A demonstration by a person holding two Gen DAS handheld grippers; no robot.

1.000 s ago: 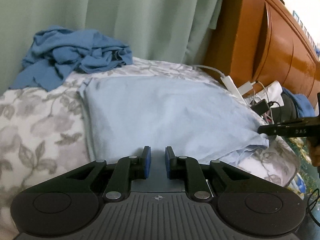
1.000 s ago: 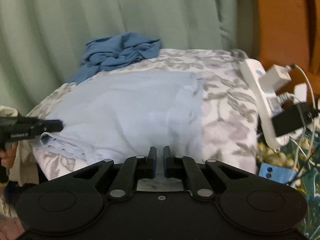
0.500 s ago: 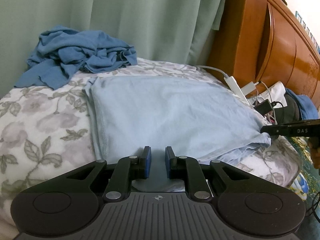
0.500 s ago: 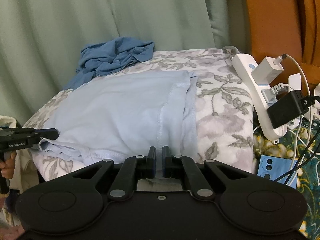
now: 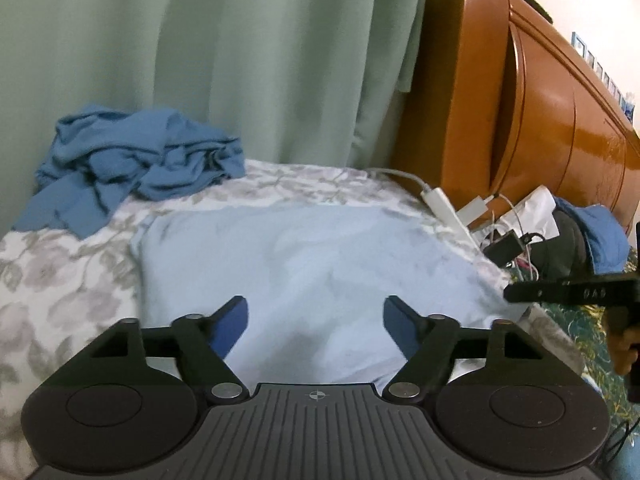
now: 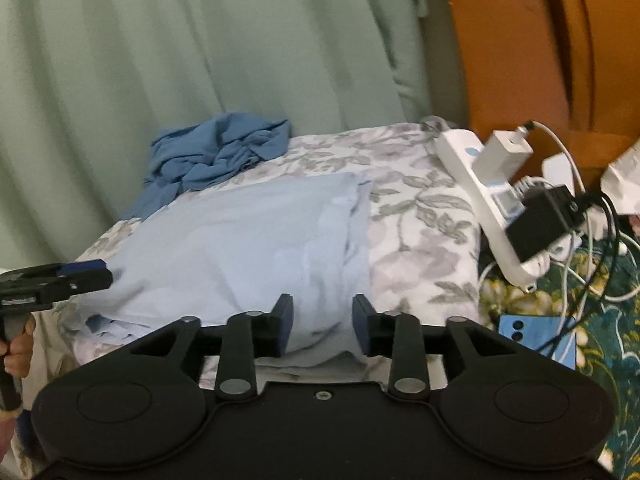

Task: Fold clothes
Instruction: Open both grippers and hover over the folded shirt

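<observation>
A light blue garment (image 5: 312, 272) lies folded flat on the floral bedding (image 5: 56, 280); it also shows in the right wrist view (image 6: 240, 248). My left gripper (image 5: 315, 322) is open and empty over the garment's near edge. My right gripper (image 6: 322, 326) is open and empty over the garment's near right corner. The right gripper's tip shows at the right edge of the left wrist view (image 5: 568, 292), and the left gripper's tip shows at the left edge of the right wrist view (image 6: 68, 278).
A crumpled darker blue garment (image 5: 128, 164) lies at the back by the green curtain (image 5: 240, 60). A white power strip (image 6: 480, 200) with chargers and cables lies right of the bedding. A wooden headboard (image 5: 540, 112) stands on the right.
Both grippers have opened from shut, letting go of the light blue garment's near edge. The garment now lies flat on the bedding.
</observation>
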